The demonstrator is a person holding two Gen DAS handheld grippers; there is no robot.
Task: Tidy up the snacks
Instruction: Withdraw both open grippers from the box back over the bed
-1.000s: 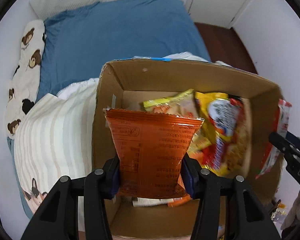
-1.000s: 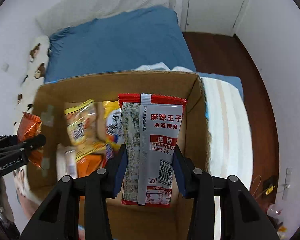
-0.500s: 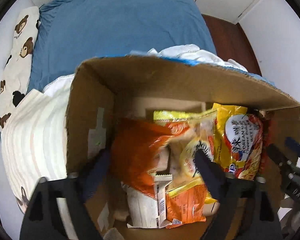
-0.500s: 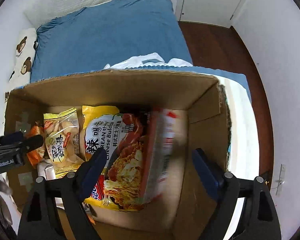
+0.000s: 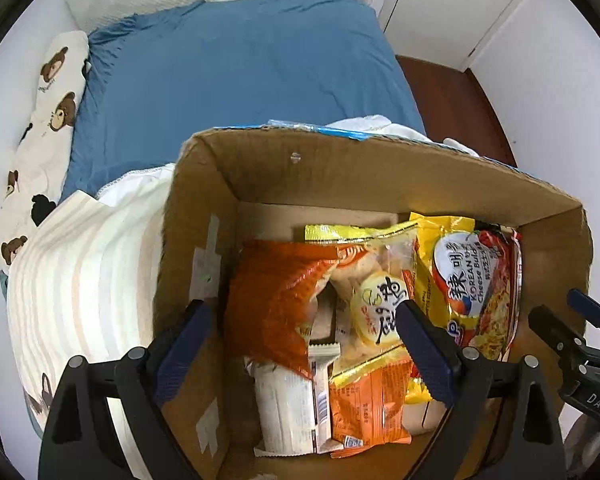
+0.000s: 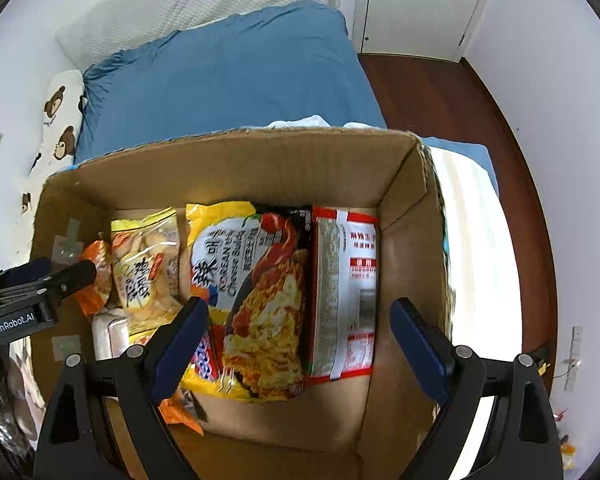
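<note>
Both drops done: left gripper (image 5: 302,342) released, orange packet (image 5: 274,300) now in the cardboard box (image 5: 380,172); right gripper (image 6: 300,340) still opening, red-white packet (image 6: 346,292) landed beside the noodles.

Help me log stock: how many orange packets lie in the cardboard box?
2: a large orange packet by the left wall of the cardboard box, a smaller orange packet nearer the camera beside a white wrapper. Others may lie hidden underneath.

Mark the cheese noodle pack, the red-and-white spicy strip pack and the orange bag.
cheese noodle pack (image 6: 256,300): right wrist view, front face.
red-and-white spicy strip pack (image 6: 346,292): right wrist view, printed back.
orange bag (image 5: 276,300): left wrist view, crinkled face.
</note>
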